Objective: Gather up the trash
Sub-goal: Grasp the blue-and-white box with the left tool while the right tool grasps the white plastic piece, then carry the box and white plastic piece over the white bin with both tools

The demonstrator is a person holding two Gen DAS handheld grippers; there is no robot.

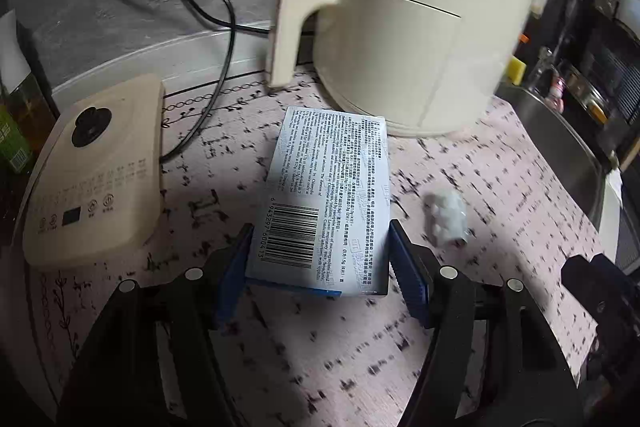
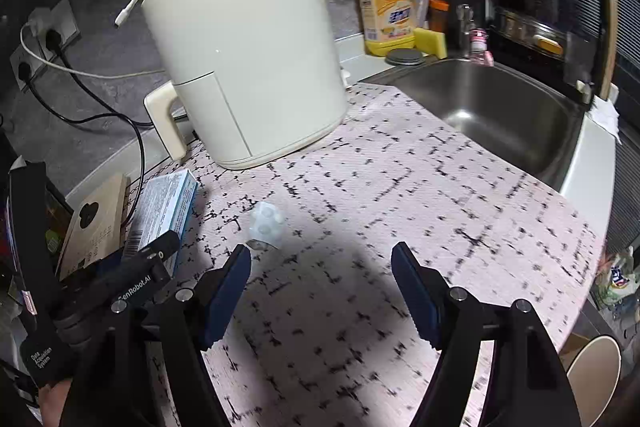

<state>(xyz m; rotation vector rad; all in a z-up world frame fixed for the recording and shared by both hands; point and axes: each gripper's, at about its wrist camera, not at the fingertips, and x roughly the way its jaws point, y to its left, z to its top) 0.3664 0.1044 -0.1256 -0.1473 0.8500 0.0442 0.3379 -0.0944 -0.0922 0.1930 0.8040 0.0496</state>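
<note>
A light blue medicine box (image 1: 326, 203) with a barcode lies flat on the patterned mat (image 1: 320, 347). My left gripper (image 1: 320, 259) is open, its blue pads on either side of the box's near end; whether they touch it I cannot tell. A crumpled clear pill blister (image 1: 446, 217) lies on the mat to the right of the box. In the right wrist view the blister (image 2: 266, 223) lies just beyond the left fingertip of my open, empty right gripper (image 2: 320, 267). The box (image 2: 166, 215) and the left gripper (image 2: 148, 263) show at the left there.
A cream air fryer (image 2: 248, 67) stands behind the box. A beige appliance base (image 1: 96, 175) with black cords lies at the left. A steel sink (image 2: 500, 111) lies to the right, with a yellow detergent bottle (image 2: 386, 11) and sponge behind it.
</note>
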